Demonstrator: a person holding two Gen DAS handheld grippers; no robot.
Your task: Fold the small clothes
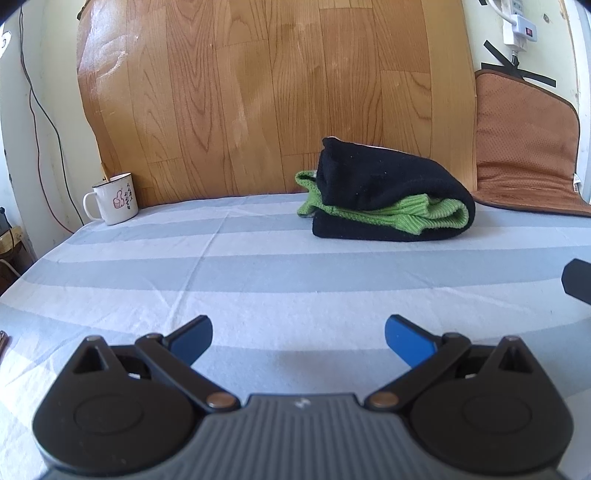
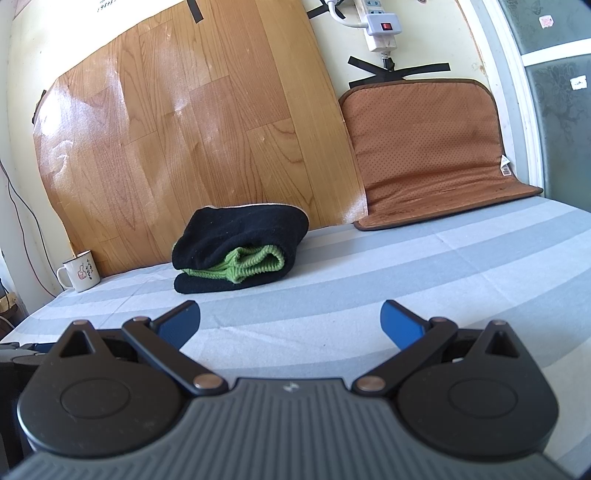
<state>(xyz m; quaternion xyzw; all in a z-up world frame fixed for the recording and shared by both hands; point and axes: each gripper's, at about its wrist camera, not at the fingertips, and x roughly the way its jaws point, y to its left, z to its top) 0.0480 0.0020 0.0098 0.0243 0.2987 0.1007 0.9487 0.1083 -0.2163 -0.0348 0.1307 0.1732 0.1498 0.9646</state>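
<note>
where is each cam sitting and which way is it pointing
Left wrist view: rides on the left tool, low over the striped sheet, facing the wood-grain board; its open blue fingers show, and a dark part at the right edge, probably the other tool.
Right wrist view: rides on the right tool, facing the same wall from further right; its open fingers show.
Shared: the folded black and green garment, white mug, brown cushion, power strip.

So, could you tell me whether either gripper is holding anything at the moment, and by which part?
Nothing is held: the left gripper and right gripper are both open, apart from the folded garment.
</note>
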